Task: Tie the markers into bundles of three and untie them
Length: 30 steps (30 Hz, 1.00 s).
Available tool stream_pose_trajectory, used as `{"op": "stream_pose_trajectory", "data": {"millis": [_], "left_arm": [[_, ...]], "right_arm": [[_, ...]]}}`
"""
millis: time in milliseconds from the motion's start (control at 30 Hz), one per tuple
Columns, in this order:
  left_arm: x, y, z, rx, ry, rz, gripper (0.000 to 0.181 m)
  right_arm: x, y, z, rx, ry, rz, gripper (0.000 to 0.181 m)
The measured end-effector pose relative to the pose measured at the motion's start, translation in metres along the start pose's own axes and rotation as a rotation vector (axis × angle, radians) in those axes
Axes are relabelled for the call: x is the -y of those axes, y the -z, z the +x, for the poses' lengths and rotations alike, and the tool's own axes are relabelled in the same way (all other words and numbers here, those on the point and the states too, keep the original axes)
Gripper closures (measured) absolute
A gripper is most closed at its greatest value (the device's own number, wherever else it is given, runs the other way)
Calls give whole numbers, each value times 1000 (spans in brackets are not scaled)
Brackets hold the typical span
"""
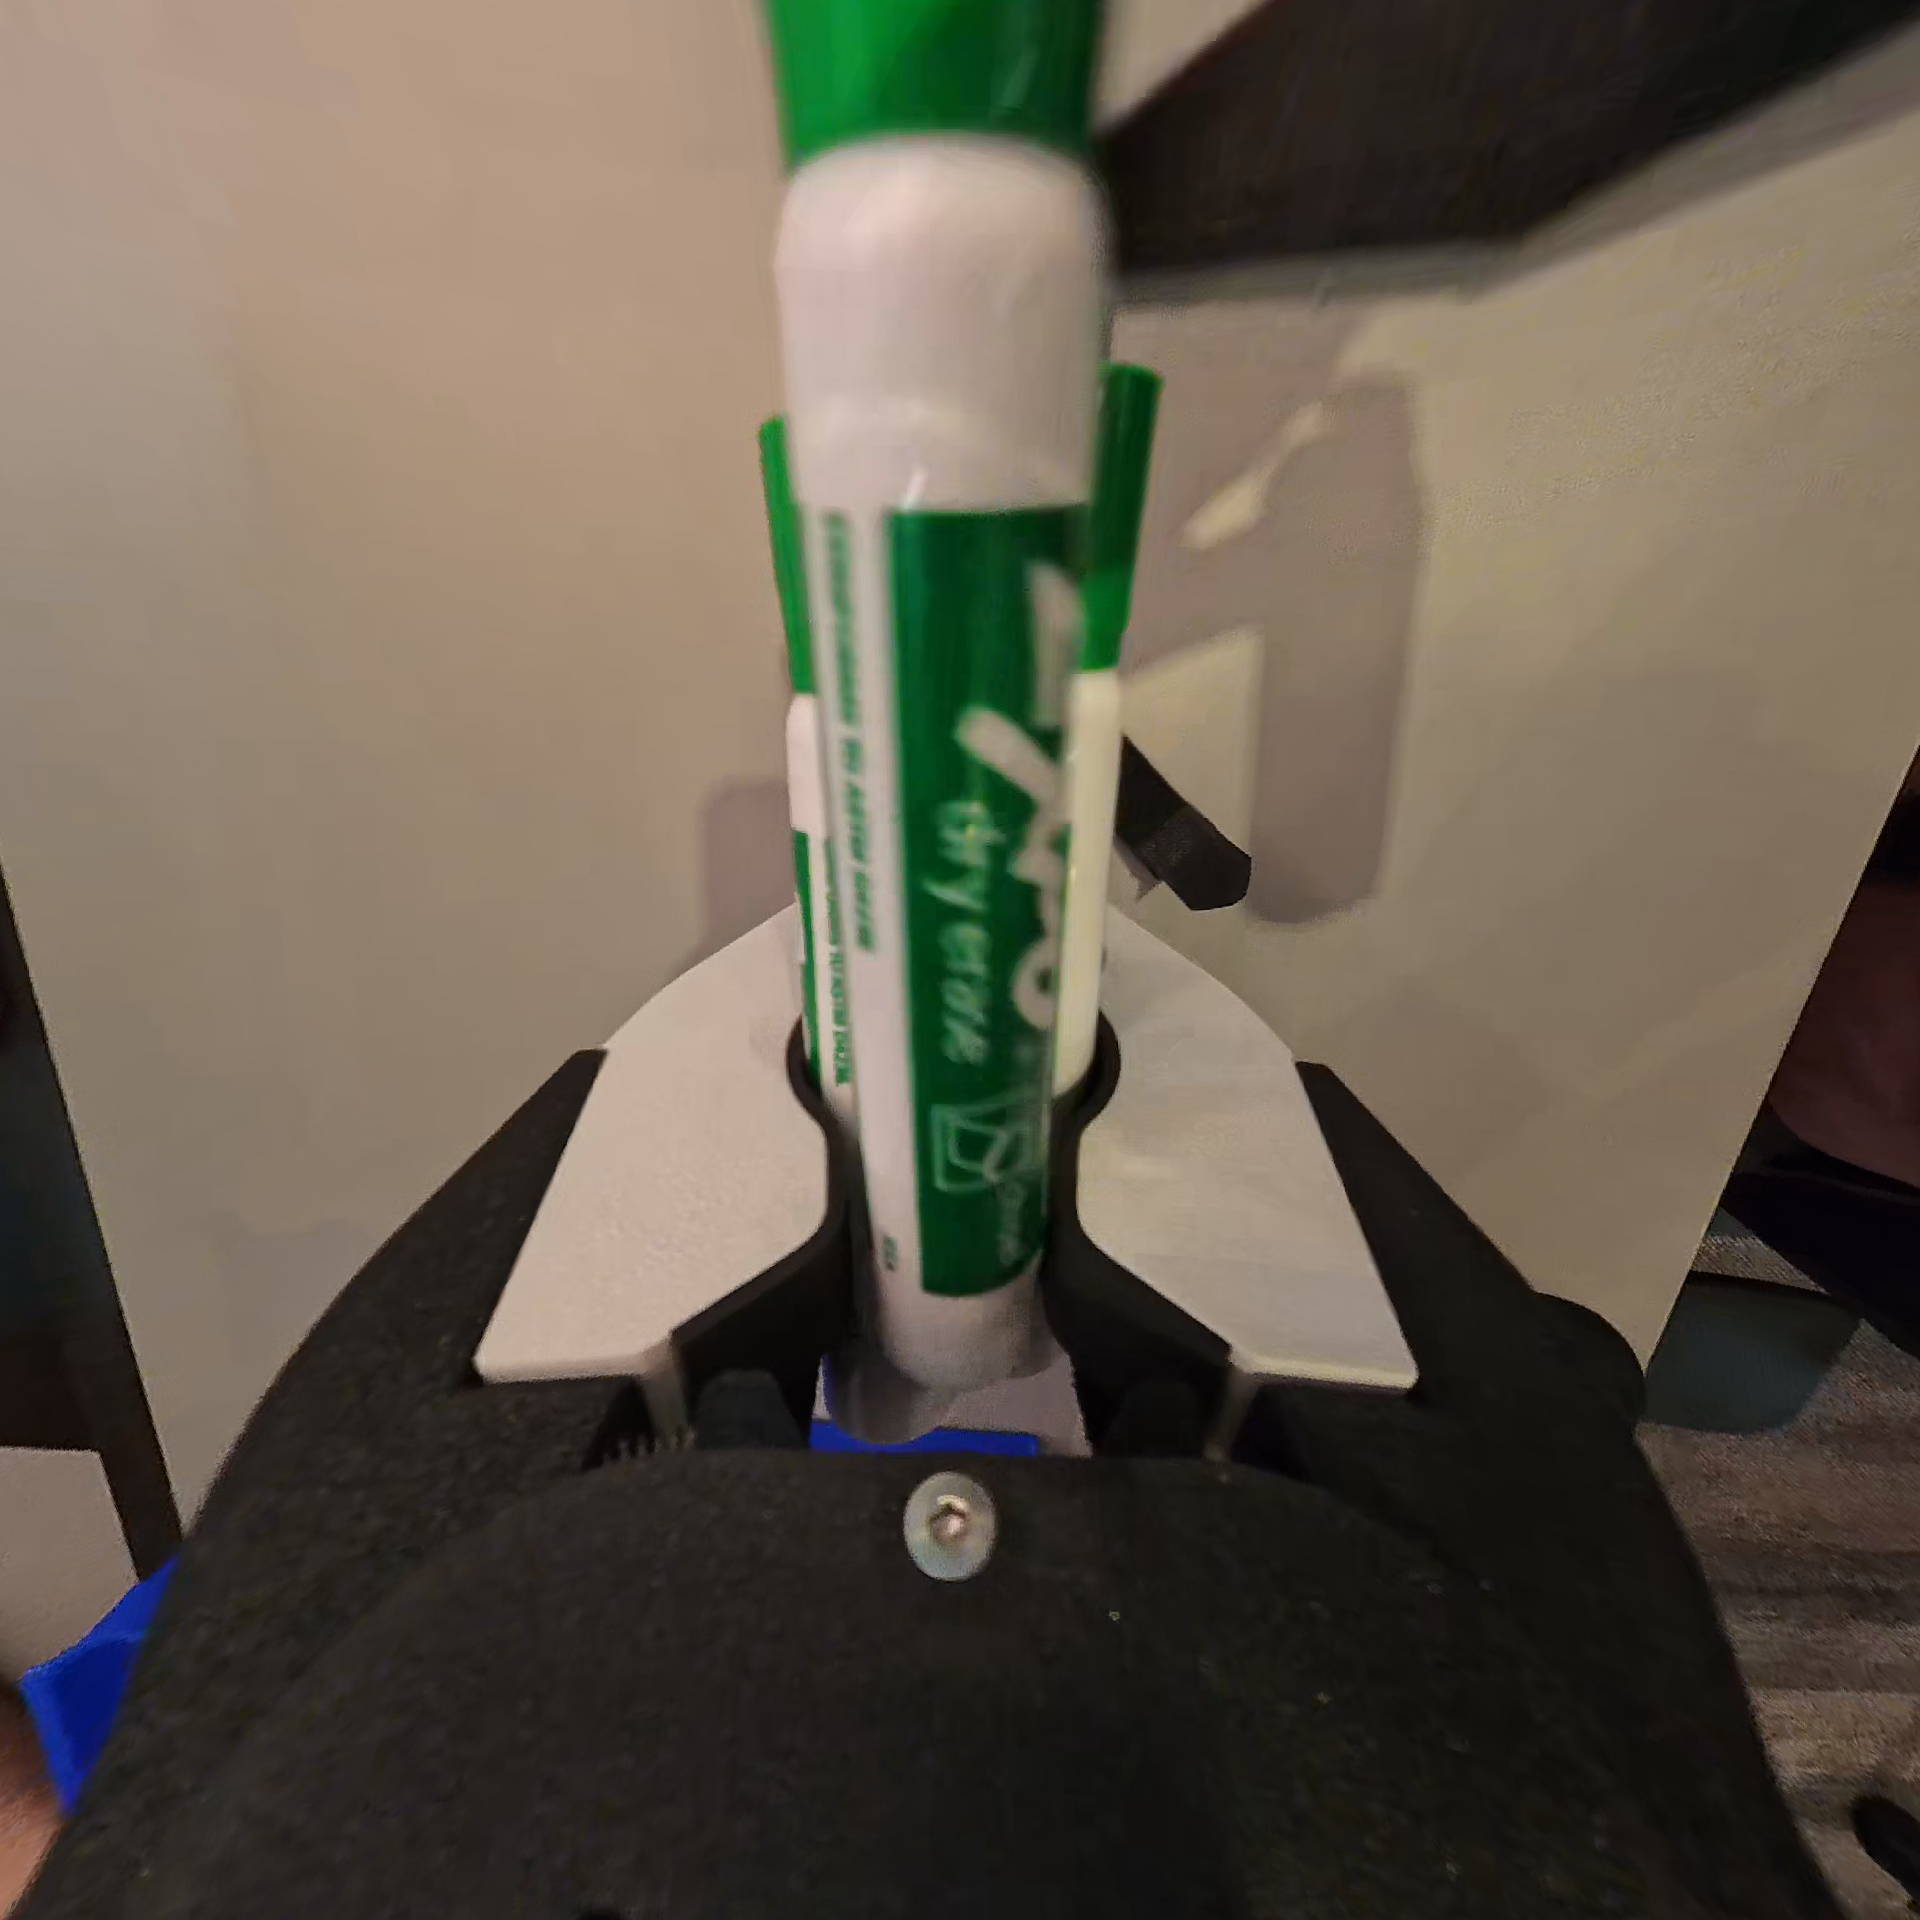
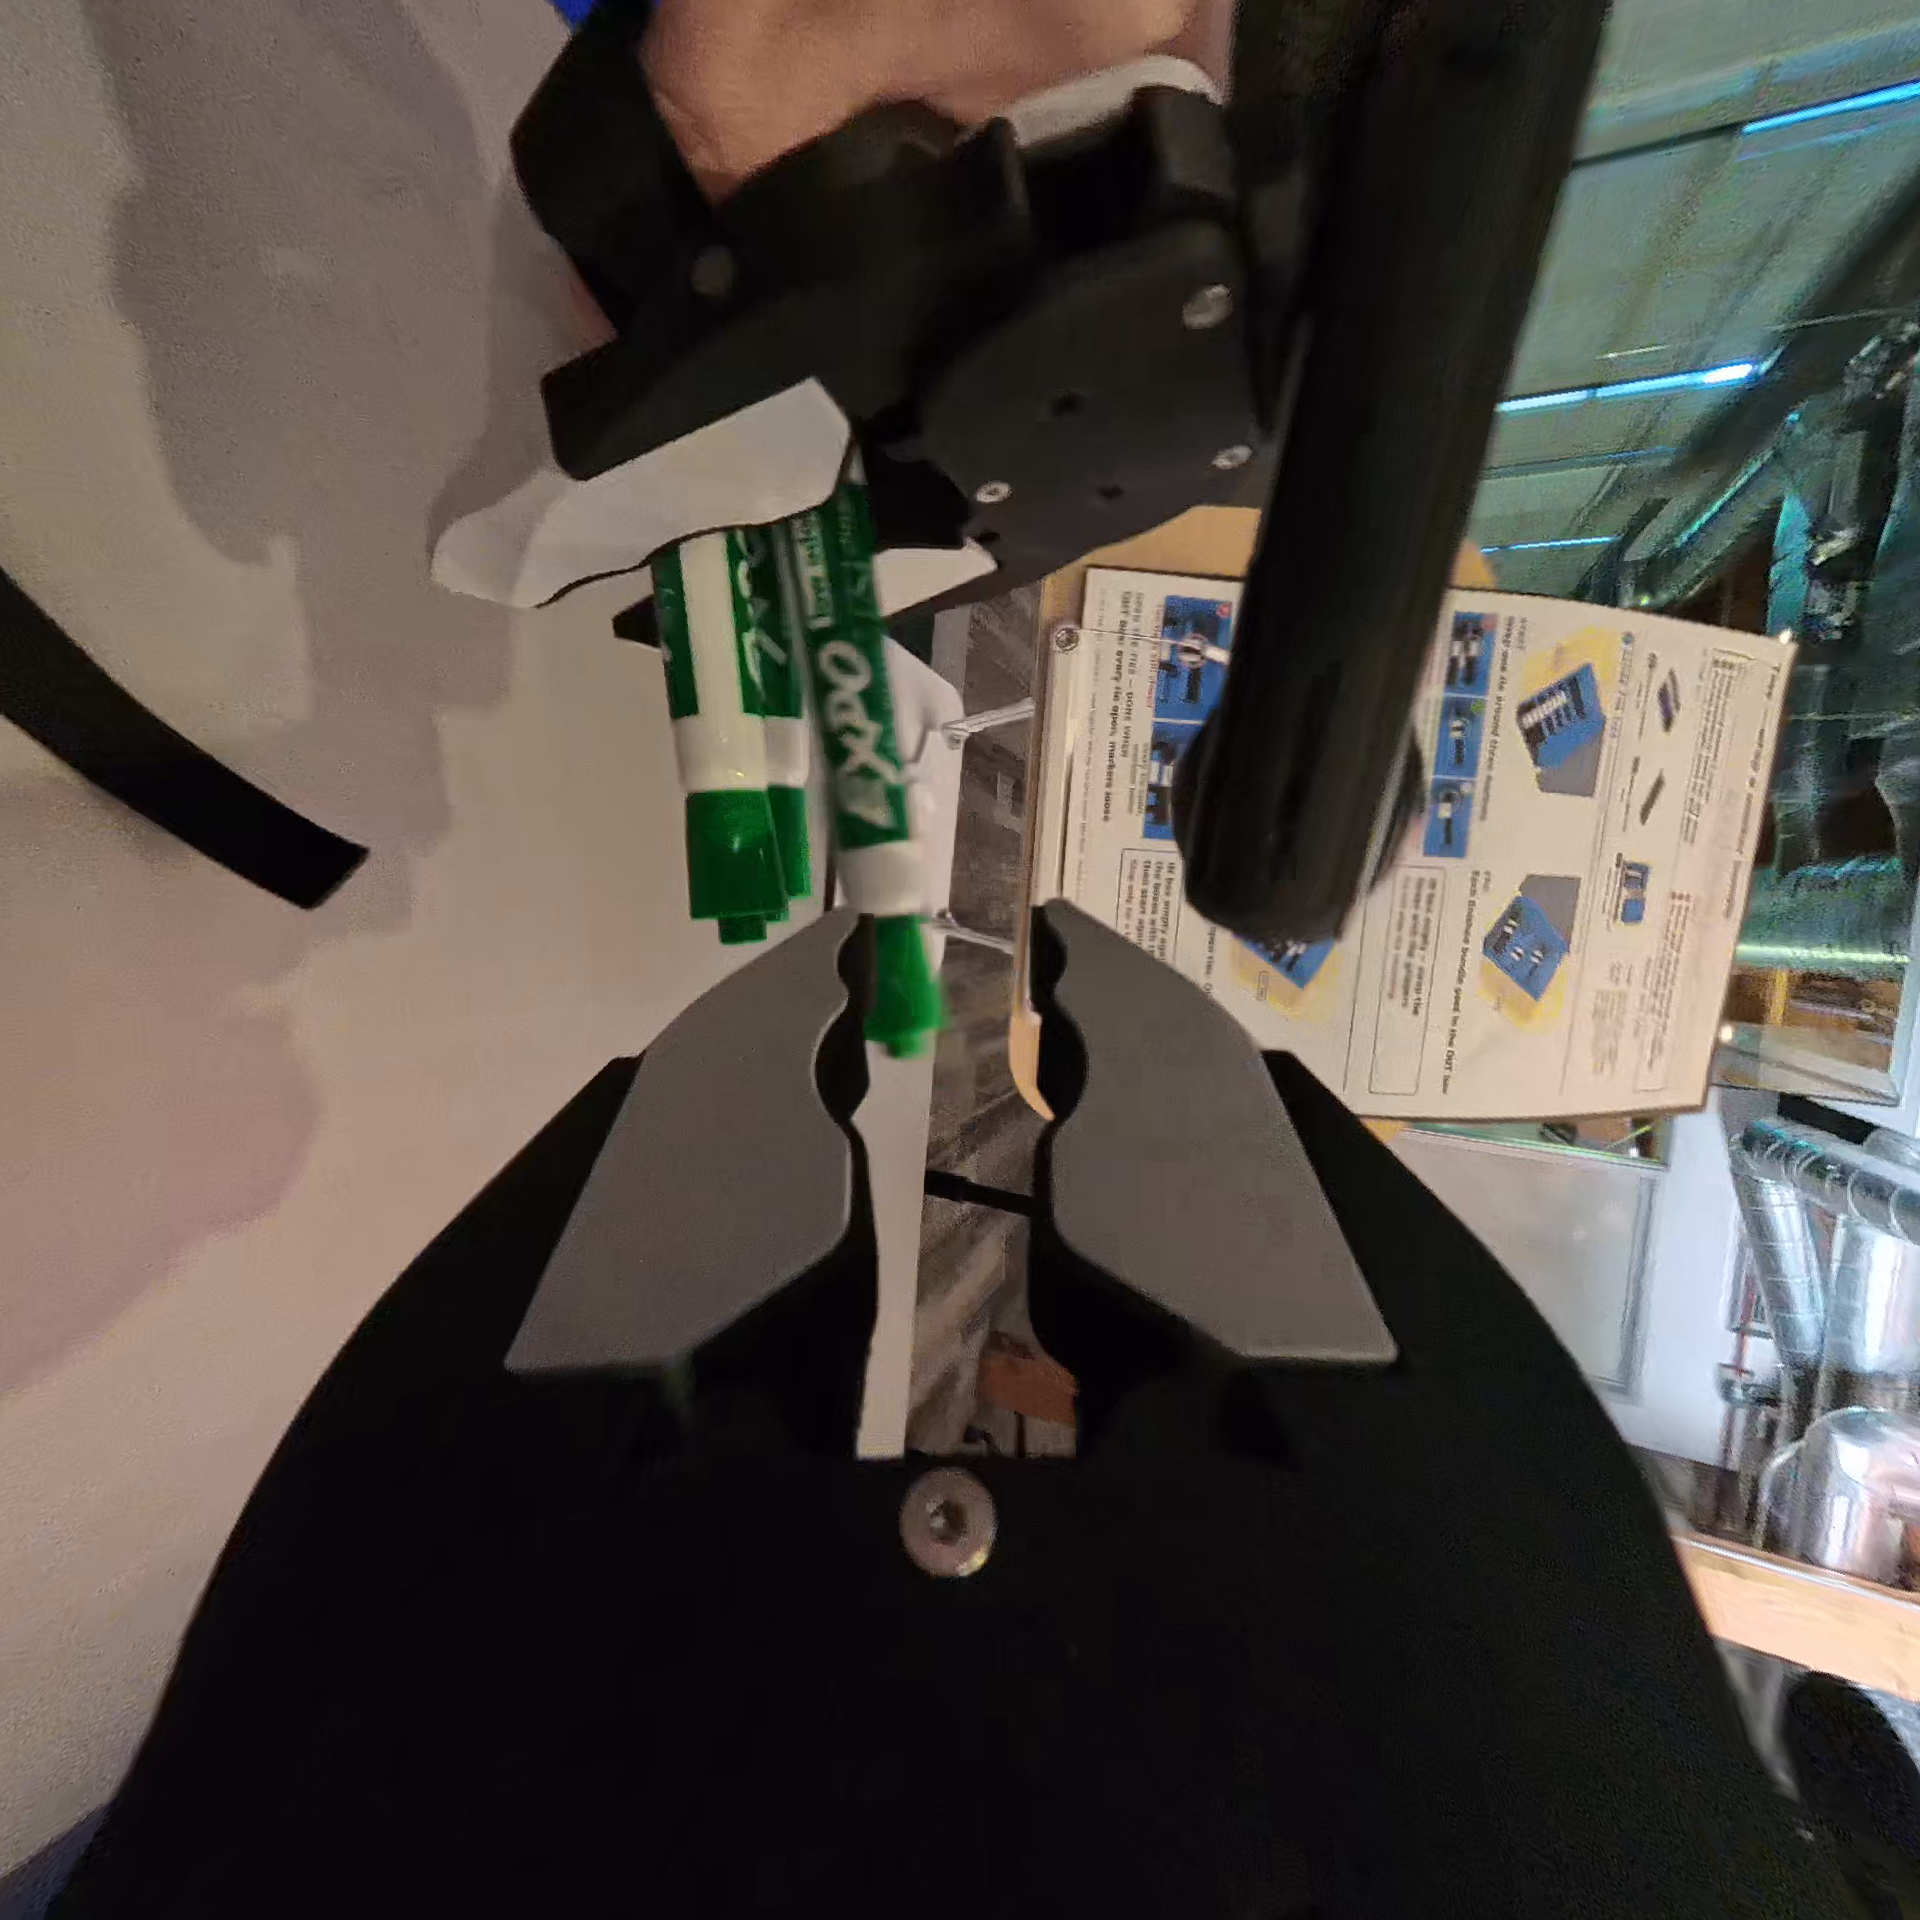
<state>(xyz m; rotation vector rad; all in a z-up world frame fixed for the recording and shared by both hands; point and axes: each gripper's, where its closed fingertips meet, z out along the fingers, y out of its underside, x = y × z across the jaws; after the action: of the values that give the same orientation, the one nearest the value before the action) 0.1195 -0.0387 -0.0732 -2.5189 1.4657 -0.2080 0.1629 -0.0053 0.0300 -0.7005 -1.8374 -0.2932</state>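
Note:
My left gripper (image 1: 951,997) is shut on three green dry-erase markers (image 1: 935,727), side by side, caps pointing away from the camera. It also shows at the top of the right wrist view (image 2: 790,551), holding the markers (image 2: 769,727) caps-down toward my right gripper (image 2: 940,987). My right gripper is open, and one green cap tip (image 2: 904,987) sits between its fingers, close to the left finger (image 2: 790,997). A black strap end (image 1: 1184,842) sticks out beside the markers. I cannot tell whether it is wrapped around them.
A black strap (image 2: 187,769) lies on the white table (image 2: 260,1039) at the left. A printed instruction sheet (image 2: 1507,852) on a board stands to the right. The left tool's black handle (image 2: 1351,520) hangs in front of it. Metal containers (image 2: 1849,1299) are at far right. My right fingertips sit around 12 centimetres from my left ones.

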Motion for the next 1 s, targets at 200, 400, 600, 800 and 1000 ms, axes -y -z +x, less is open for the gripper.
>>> {"op": "stream_pose_trajectory", "data": {"millis": [200, 400, 600, 800, 1000], "left_arm": [[6, 2, 2, 1, -7, 33, 140], [1, 3, 2, 20, -21, 18, 139], [-1, 9, 2, 40, -39, 24, 140], [2, 14, 10, 49, -73, 18, 139], [3, 12, 13, 47, -89, -8, 139]], "right_arm": [[7, 10, 4, 6, -44, 92, 172], [-22, 21, 10, 157, -464, 159, 148], [-24, 19, -19, 381, -704, 398, 143], [-16, 18, -15, 444, -914, 596, 145], [-2, 22, -16, 501, -970, 682, 159]]}}
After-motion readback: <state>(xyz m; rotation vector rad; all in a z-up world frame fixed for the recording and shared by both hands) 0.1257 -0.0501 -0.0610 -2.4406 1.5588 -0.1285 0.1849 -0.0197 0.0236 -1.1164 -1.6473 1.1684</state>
